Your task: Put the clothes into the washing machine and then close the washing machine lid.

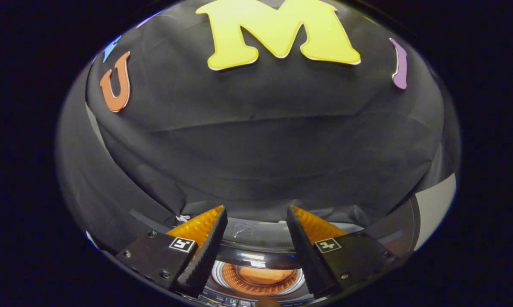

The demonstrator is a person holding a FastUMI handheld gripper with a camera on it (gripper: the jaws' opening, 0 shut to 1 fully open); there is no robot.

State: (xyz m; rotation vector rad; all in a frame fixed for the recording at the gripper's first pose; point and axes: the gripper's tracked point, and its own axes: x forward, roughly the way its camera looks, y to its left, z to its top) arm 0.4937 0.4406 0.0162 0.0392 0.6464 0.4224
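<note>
Glossy dark round washing machine drum opening [258, 279], orange-lit inside, seen below between gripper [256, 217] fingers; jaws apart, holding nothing; black cloth wall [260, 140] beyond.

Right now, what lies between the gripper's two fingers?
In the gripper view, the open gripper holds nothing; between its fingers shows the washing machine's round drum opening, lit orange.

washing machine [256, 238]: mostly hidden by claw [256, 230] | drum contents: unclear
</note>
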